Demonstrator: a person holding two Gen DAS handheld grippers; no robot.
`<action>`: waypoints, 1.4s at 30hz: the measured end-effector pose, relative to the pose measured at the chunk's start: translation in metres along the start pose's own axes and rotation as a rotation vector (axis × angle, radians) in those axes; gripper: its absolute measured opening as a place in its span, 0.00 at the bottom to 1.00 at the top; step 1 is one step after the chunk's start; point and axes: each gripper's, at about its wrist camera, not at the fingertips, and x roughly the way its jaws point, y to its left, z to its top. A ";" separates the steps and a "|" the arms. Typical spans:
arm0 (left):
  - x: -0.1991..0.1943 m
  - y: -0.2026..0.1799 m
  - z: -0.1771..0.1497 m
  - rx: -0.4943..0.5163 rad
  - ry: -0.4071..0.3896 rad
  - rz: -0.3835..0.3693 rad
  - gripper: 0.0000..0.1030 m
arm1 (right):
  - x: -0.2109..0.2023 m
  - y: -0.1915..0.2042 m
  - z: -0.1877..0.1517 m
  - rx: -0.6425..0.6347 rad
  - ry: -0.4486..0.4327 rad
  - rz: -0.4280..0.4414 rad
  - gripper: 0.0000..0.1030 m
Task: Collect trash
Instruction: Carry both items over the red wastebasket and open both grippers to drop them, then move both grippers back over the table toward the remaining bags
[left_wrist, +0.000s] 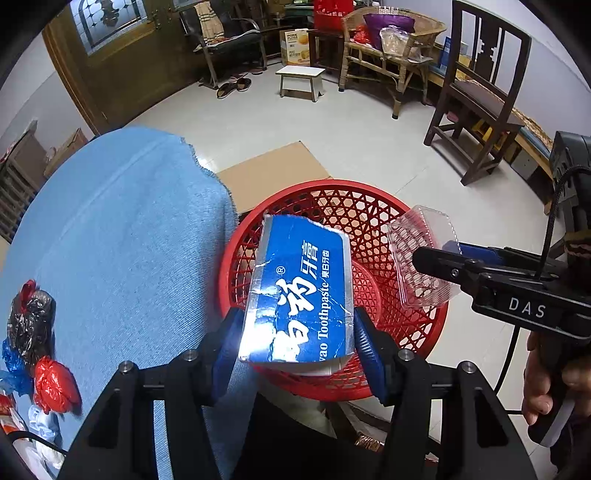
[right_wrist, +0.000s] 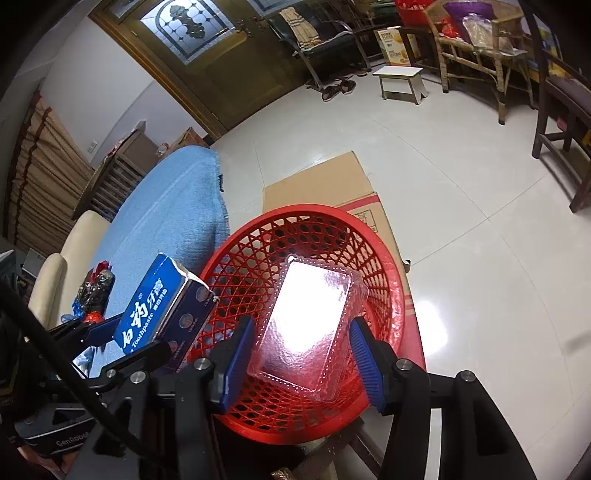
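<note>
Holding toothpaste box (left_wrist: 301, 291) in left gripper (left_wrist: 297, 349) | right gripper (right_wrist: 301, 354) grips clear tray (right_wrist: 310, 325) | release both centred over red basket (left_wrist: 413, 206)

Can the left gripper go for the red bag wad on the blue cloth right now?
Probably not yet: the left gripper has its jaws shut on the toothpaste box over the red basket. Nothing blocks the way to the red bag wad on the blue cloth.
</note>
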 end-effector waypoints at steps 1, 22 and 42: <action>-0.001 -0.001 0.000 0.004 -0.002 0.003 0.59 | 0.000 -0.001 0.000 0.007 0.004 0.006 0.56; -0.049 0.018 -0.014 0.001 -0.113 0.197 0.60 | -0.001 0.017 0.001 0.006 -0.001 0.032 0.63; -0.141 0.103 -0.074 -0.192 -0.241 0.504 0.65 | -0.005 0.136 -0.008 -0.225 -0.026 0.099 0.63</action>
